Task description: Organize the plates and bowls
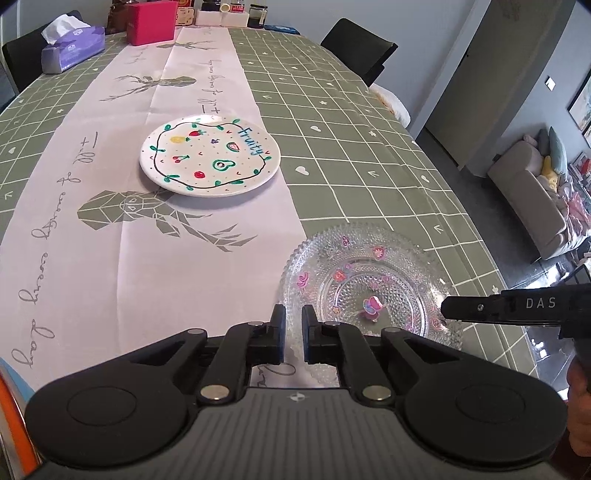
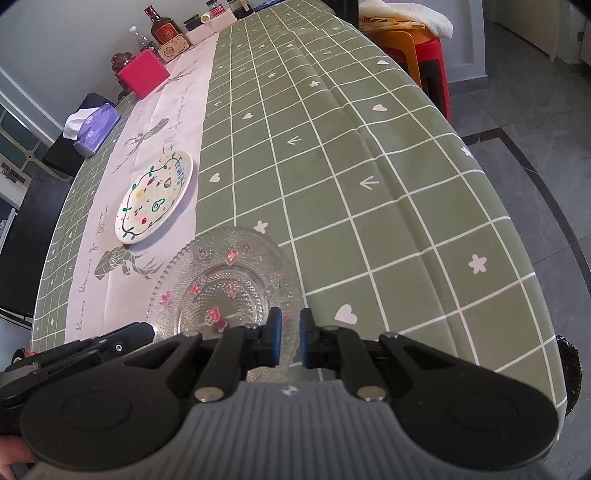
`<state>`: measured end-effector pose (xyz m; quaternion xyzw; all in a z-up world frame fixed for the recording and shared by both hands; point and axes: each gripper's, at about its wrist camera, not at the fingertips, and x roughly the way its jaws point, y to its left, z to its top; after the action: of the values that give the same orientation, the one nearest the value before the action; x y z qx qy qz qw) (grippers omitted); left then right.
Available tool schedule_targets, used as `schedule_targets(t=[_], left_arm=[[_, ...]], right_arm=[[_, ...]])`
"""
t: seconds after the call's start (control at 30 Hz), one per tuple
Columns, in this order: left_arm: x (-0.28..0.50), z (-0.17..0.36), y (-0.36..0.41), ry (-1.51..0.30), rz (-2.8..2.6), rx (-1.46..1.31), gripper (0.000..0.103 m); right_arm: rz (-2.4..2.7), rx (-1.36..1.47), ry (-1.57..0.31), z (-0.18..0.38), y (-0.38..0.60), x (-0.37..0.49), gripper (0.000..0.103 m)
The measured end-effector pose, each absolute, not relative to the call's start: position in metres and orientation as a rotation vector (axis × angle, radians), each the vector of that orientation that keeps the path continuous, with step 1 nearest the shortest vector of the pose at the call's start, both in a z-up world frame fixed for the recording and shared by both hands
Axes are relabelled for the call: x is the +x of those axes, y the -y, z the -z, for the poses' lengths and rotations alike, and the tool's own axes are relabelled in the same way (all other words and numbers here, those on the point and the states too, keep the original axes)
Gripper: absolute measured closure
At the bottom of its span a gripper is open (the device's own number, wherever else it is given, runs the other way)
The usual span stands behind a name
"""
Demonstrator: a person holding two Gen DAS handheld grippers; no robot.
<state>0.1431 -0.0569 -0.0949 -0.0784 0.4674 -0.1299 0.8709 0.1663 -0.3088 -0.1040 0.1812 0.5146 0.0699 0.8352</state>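
A clear patterned glass plate (image 1: 369, 288) with pink stickers lies near the table's front right; it also shows in the right wrist view (image 2: 225, 288). My left gripper (image 1: 293, 325) has its jaws narrowed around the plate's near left rim. My right gripper (image 2: 288, 332) has its jaws narrowed around the plate's near right rim and shows from the side in the left wrist view (image 1: 448, 308). A white ceramic plate (image 1: 209, 155) painted with fruit and "Fruity" lies further back on the pale runner, also in the right wrist view (image 2: 155, 197).
A green checked tablecloth (image 1: 351, 147) covers the table. A purple tissue box (image 1: 72, 46), a pink box (image 1: 151, 22) and jars stand at the far end. A black chair (image 1: 360, 51) stands at the right; an orange stool (image 2: 413, 48) is beyond the table.
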Motion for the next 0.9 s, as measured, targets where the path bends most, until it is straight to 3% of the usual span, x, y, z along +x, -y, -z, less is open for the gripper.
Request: schedule_targets(t=[0.27,0.37,0.47,0.7,0.9], left_arm=[[0.140,0.097,0.054,-0.969,0.263,-0.204,0.091],[0.139,0.097,0.051,-0.961,0.253,-0.229,0.082],[0.140,0.096,0.049,-0.964,0.260,-0.258,0.082],[0.140,0.099,0.049,-0.974,0.275,-0.262,0.082],[0.141,0.099,0.051,-0.975,0.269,-0.247,0.086]], right_arm=[[-0.139,0.350,-1.051,0.098,0.307,0.161,0.090],[-0.126,0.374,-1.037,0.097,0.312,0.160,0.089],[-0.134,0.398,-1.043,0.097,0.315,0.160,0.089],[-0.134,0.371,-1.082,0.102,0.310,0.162,0.099],[-0.134,0.378,-1.080,0.105,0.309,0.165,0.100]])
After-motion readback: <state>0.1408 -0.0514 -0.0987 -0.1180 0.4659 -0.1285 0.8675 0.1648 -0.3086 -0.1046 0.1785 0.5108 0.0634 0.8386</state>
